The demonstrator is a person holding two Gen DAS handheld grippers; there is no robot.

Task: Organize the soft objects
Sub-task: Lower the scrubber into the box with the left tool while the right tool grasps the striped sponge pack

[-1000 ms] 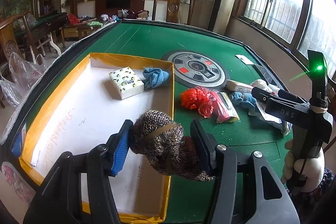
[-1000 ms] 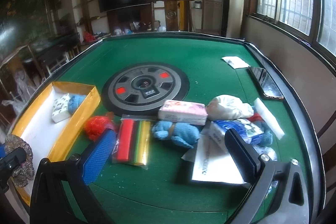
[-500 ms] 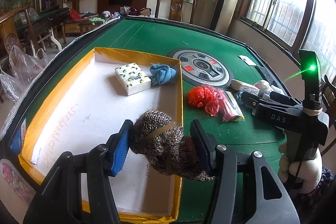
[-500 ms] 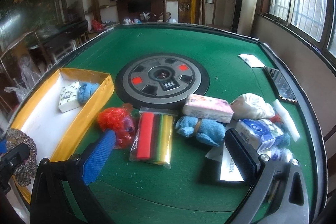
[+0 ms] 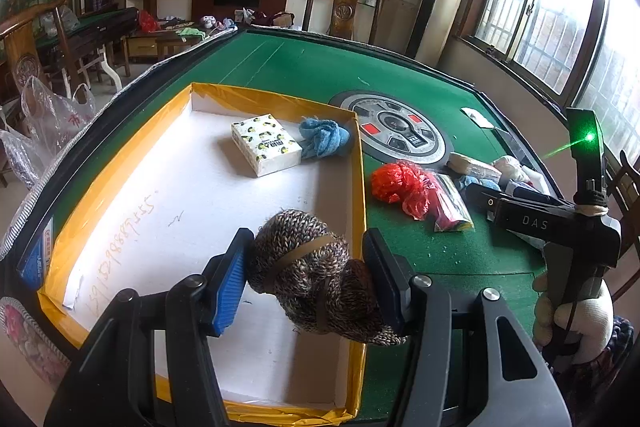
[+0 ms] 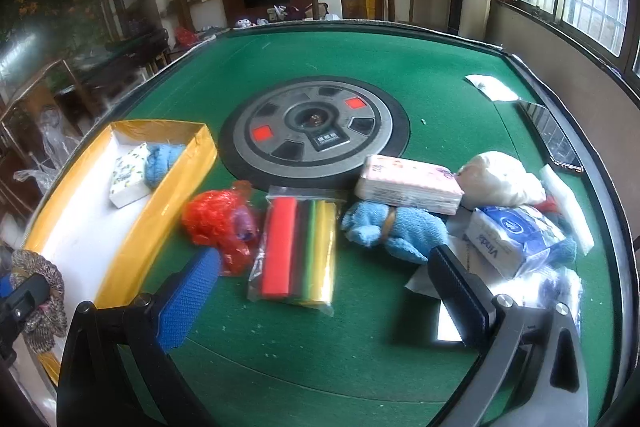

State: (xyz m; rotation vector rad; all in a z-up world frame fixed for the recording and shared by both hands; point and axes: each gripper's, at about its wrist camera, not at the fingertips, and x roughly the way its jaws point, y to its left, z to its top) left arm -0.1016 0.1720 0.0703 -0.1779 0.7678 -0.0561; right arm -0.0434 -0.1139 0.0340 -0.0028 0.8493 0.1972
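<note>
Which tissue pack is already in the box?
The lemon-print pack, beside the blue cloth in the box; the pink pack and blue pack lie on the table.

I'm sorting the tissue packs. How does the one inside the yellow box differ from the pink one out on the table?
The lemon-print pack is white with small fruit motifs and lies inside the yellow box beside a blue cloth. The pink pack lies on the green table, partly resting on a banded blue towel. Both are rectangular.

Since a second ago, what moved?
The left gripper carried the knitted bundle further over the yellow-edged box, still clamped. The right gripper shifted a little, still open and empty. The tissue pack and blue cloth stayed put.
</note>
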